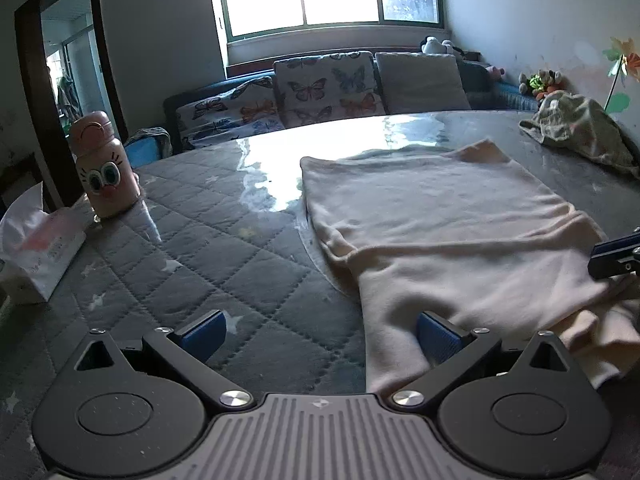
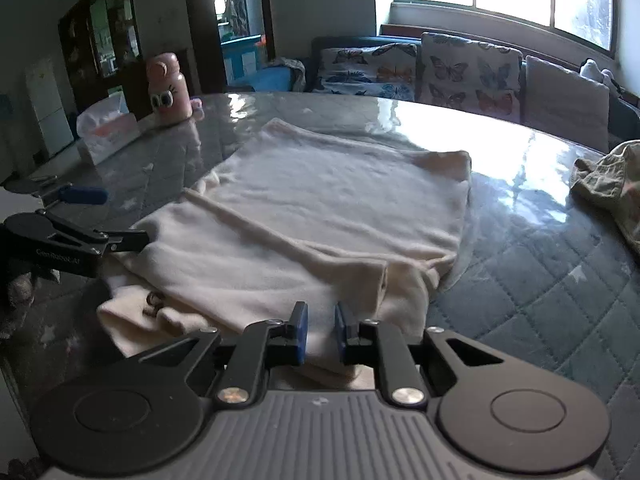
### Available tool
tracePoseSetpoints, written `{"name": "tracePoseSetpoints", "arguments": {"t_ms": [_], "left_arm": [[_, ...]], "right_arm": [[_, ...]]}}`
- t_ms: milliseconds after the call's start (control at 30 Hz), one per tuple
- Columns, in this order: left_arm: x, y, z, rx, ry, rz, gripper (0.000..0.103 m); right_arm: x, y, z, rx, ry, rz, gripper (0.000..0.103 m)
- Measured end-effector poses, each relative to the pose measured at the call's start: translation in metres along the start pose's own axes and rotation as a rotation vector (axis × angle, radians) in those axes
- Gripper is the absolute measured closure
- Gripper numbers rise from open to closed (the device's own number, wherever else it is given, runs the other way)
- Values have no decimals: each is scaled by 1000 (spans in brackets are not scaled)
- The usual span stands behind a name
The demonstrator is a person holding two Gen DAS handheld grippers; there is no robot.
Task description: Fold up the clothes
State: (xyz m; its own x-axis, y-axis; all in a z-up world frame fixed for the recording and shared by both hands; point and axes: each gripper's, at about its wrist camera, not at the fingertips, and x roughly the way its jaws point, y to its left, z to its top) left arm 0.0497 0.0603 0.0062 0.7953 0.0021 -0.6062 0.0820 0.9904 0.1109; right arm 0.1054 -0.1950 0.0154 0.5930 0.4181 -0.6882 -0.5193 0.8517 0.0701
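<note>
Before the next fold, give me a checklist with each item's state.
1. Left gripper open and ready to grasp: ok, jaws wide, one finger over the cream garment, the other over bare table.
2. Right gripper holding cloth: cannot tell, jaws narrow over the near edge, a small gap still shows.
3. Garment lying flat: not ok, the near end is bunched and layered.
4. Fold path free of the pink bottle and tissue pack: ok, both stand apart at the table's far edge.
5. Olive garment kept separate: ok, no contact.
</note>
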Motion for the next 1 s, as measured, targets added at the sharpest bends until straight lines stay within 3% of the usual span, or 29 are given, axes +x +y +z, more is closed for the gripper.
{"name": "tracePoseSetpoints", "arguments": {"t_ms": [67, 333, 400, 467, 567, 633, 767, 1000], "left_arm": [[-1, -1, 7, 1, -22, -3, 0], [24, -17, 21, 56, -12, 5, 0], [31, -17, 23, 55, -3, 10, 0], [36, -16, 24, 50, 4, 25, 0], [42, -12, 24, 35, 8, 43, 0], [46, -9, 23, 36, 12, 62, 0], [51, -3, 20, 22, 33, 76, 0], [30, 1, 21, 34, -3, 71, 0]], "right_arm": [[2, -2, 3, -3, -4, -14, 76], [13, -16, 6, 31, -7, -57, 75], [14, -16, 5, 25, -5, -60, 80], [14, -12, 5, -1, -18, -76, 95], [6, -10, 8, -13, -68, -97, 96], [5, -10, 10, -18, -82, -109, 96], [21, -17, 6, 2, -27, -120, 93], [-4, -1, 8, -79, -72, -63, 85]]}}
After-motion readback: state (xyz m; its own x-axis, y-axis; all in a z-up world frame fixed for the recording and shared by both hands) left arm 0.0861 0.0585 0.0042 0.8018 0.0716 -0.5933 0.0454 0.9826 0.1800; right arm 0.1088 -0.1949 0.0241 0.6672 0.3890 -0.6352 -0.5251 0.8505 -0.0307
